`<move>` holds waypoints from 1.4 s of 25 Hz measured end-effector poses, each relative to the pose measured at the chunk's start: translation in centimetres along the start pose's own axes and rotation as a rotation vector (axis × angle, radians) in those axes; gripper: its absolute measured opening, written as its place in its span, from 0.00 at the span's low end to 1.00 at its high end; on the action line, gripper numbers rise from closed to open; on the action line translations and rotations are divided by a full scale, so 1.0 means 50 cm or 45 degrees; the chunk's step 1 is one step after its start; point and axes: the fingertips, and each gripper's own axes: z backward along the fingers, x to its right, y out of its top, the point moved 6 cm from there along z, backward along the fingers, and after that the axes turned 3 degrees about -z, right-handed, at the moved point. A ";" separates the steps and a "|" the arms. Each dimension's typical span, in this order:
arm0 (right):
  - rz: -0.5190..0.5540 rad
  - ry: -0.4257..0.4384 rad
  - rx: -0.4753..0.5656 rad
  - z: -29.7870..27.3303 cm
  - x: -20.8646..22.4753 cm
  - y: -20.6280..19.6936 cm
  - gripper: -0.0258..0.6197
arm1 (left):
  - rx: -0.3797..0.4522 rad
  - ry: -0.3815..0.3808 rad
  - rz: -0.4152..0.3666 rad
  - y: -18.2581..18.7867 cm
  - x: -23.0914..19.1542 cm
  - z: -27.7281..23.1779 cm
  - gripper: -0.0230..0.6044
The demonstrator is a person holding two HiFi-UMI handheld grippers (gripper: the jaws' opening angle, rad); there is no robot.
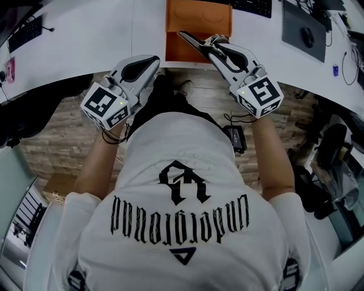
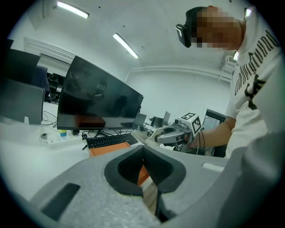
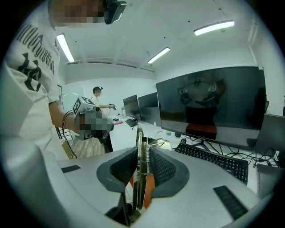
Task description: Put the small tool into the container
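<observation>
White office bench (image 1: 85,34) carries an orange container (image 1: 199,17). The right gripper (image 1: 219,48) fingers pinch the small spring tool (image 1: 193,42), seemingly over it, not yet dropped. The left gripper (image 1: 152,59) fingers are closed, empty.

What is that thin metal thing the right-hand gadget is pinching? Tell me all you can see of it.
The small tool is slim, flat and metal-looking, with a coil spring along one side. The right gripper clamps it edge-on between its dark ribbed pads. Its tip pokes out past the jaws, over the orange container at the desk's edge. Whether it touches the container can't be told.
</observation>
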 end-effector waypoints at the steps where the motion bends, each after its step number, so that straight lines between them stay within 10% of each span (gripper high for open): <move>1: -0.005 0.002 -0.021 -0.010 0.005 -0.010 0.18 | -0.011 -0.006 0.000 -0.006 -0.007 -0.003 0.06; 35: 0.010 0.157 -0.572 -0.229 0.090 -0.284 0.18 | -0.260 -0.075 0.122 -0.171 -0.164 -0.136 0.06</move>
